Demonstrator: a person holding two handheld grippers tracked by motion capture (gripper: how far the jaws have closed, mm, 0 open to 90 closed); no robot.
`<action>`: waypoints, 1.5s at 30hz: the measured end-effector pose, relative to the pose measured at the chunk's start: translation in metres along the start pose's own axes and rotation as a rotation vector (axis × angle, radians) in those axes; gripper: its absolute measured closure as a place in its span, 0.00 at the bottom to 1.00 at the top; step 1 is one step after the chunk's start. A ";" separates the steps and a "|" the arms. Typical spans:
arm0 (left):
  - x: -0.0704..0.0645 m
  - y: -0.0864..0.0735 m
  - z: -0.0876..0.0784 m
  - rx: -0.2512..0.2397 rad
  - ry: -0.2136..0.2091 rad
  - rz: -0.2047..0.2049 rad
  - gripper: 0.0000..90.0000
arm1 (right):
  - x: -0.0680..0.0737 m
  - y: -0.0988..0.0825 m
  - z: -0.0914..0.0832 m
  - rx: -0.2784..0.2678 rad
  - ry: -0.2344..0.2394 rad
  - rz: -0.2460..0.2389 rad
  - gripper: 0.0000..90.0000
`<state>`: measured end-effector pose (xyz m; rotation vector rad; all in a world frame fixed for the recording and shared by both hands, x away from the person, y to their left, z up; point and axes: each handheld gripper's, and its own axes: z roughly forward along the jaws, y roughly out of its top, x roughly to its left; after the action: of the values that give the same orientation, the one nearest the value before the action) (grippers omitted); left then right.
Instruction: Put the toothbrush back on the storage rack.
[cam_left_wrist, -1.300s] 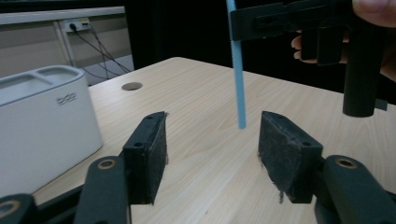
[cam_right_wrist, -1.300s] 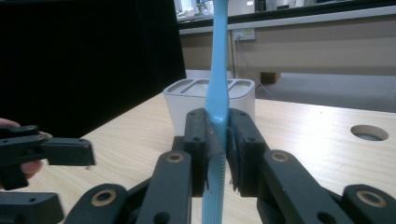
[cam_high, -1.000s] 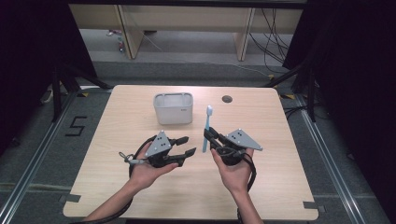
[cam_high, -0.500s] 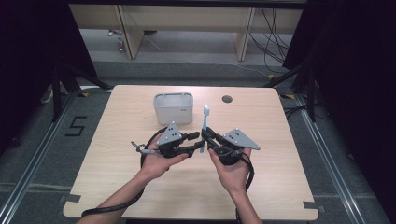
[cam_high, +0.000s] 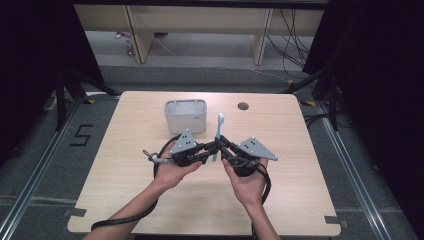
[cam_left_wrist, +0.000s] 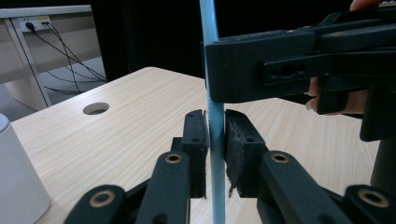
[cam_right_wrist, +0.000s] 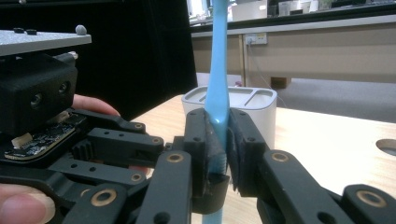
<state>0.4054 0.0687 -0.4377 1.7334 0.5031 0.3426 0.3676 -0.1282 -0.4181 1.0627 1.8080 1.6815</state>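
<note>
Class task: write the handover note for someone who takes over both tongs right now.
Right tongs: shut on the blue toothbrush, held upright above the table.
Left tongs: jaws have just been closing on the handle below the right pair; pads now on it.
White holder: behind the hands, empty as far as can be seen.
Done: brush lifted, both grips on.
Left: probably right lets go, then brush into holder.

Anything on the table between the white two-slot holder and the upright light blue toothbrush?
No. In the high view, bare wood separates the white holder from the light blue toothbrush; both the left gripper and right gripper clamp the toothbrush's handle.
</note>
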 end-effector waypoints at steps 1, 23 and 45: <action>0.000 0.000 0.000 -0.001 -0.001 0.002 0.90 | 0.000 0.000 0.000 -0.001 0.001 -0.003 0.88; 0.019 0.002 -0.021 -0.046 0.105 0.026 0.93 | -0.008 0.012 -0.020 -0.013 -0.015 -0.043 0.63; 0.050 0.004 -0.054 -0.094 0.207 0.037 0.93 | -0.037 -0.006 -0.050 0.027 -0.106 -0.080 0.57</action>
<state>0.4224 0.1392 -0.4241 1.6264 0.5949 0.5672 0.3504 -0.1886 -0.4225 1.0562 1.7857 1.5295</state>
